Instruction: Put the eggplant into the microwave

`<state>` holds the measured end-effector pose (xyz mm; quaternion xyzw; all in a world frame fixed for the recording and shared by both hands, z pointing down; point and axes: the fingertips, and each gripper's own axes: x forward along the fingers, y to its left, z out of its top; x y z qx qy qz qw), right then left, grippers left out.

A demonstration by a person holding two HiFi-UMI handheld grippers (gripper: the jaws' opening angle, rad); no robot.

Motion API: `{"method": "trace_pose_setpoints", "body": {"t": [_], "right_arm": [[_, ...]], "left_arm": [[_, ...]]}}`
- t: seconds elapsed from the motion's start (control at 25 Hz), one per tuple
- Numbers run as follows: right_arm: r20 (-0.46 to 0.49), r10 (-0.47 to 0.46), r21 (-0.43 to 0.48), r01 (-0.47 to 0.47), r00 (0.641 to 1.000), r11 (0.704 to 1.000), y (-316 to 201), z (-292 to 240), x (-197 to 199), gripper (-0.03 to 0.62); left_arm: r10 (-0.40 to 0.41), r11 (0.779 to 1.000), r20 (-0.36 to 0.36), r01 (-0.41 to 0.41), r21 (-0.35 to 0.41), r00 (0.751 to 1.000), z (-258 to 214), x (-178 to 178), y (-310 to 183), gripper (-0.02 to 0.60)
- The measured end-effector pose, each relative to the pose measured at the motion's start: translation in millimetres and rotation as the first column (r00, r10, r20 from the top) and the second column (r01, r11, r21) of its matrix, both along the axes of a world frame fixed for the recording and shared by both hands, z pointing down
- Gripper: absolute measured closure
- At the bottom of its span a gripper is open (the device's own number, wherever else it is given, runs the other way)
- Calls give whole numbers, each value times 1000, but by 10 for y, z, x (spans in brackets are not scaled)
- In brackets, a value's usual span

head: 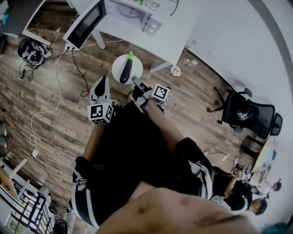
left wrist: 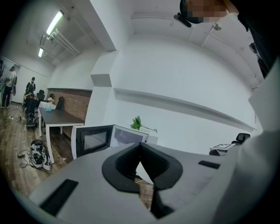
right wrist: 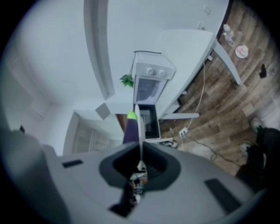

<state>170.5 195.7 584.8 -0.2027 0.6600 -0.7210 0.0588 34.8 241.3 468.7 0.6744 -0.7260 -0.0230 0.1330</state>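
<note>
The right gripper [head: 136,83] is clenched on the rim of a white plate [head: 117,66]. The eggplant [head: 126,71] lies on that plate, and the open microwave [head: 143,13] stands at twelve o'clock. The left gripper [head: 101,85] is closed and empty.

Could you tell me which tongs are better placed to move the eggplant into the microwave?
Right. The right tongs grip the rim of the plate bearing the eggplant, facing the open microwave; the left tongs are shut on nothing beside it.
</note>
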Motion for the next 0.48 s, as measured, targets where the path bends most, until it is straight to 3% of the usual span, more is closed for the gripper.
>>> {"method": "trace_pose_setpoints", "body": {"t": [0.48], "right_arm": [[-19,-61,-1,61,998,998,-274,26,110,554]], "left_arm": [[-68,998,10,68,-9,998,12,179,-196,549]]}}
